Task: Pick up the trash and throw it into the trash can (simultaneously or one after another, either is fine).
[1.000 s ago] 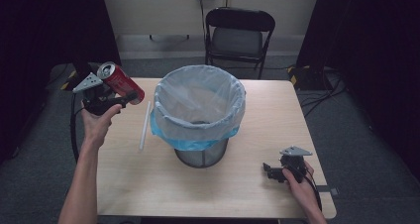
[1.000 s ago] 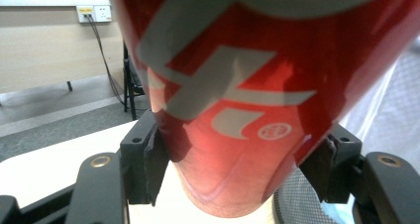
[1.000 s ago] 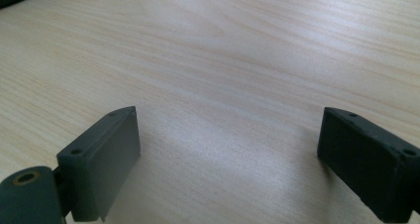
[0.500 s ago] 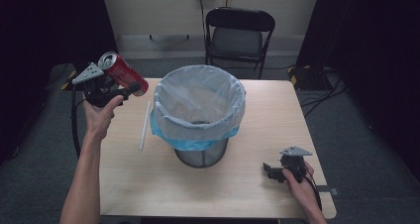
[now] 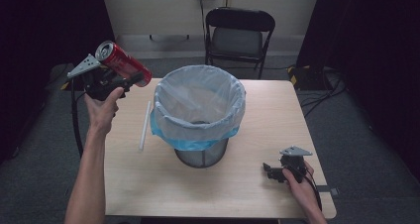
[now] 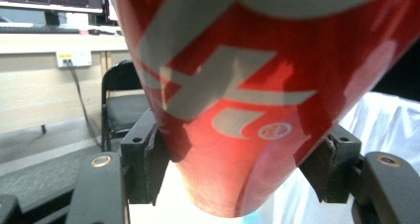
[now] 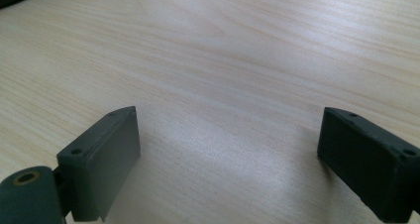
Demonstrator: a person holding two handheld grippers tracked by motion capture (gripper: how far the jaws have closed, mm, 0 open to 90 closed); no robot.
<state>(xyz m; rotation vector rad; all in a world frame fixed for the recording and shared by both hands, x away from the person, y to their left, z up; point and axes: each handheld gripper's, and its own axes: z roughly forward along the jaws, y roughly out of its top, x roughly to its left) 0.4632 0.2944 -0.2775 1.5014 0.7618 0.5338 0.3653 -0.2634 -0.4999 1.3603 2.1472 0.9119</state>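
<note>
Can raised and carried nearer the bin since a second ago.
The can (image 5: 121, 63) is clamped tilted in the left gripper (image 5: 130, 80), left of the bin (image 5: 198, 112); the right gripper (image 5: 270, 172) is held wide open on the table (image 5: 237, 184).

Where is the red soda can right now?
In the high view, the red aluminium soda can is up in the air at the left, clamped in the left gripper, just left of the bag-lined mesh bin.

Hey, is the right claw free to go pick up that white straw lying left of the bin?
Probably not directly. The right claw is open and empty, but the lined bin stands between it and the white straw, so it would have to go around.
</note>
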